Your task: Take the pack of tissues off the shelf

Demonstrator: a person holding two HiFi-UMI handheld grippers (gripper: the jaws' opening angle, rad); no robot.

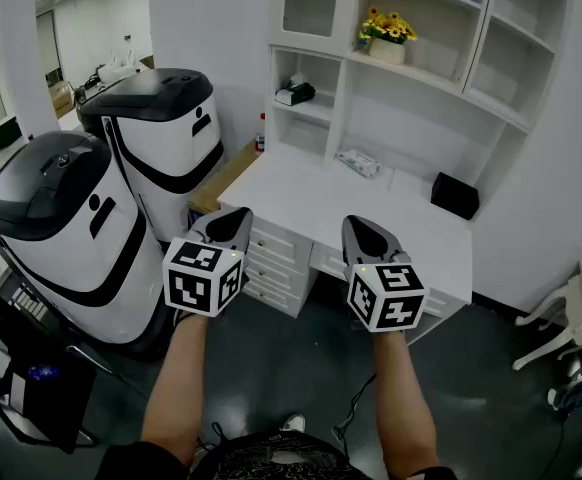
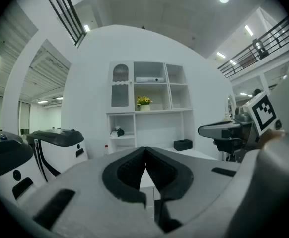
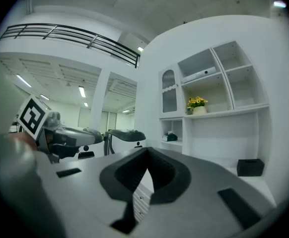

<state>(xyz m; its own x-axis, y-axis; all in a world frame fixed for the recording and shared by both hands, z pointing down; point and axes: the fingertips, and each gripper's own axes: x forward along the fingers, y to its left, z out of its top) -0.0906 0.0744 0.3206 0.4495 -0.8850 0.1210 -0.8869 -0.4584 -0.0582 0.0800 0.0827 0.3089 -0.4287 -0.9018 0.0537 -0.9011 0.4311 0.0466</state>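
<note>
together, left gripper [image 1: 235, 213] and right gripper [image 1: 357, 222] point level, jaws closed.

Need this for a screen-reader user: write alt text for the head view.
Two handheld grippers, left gripper and right gripper, point with closed fingers at a white desk with shelves. A soft pack lies on the desktop, a black box to its right, yellow flowers on a shelf above.

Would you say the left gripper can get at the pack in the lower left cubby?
Probably yes: the cubby is open-fronted and nothing stands before the pack, though the left gripper is shut and well back from it.
</note>
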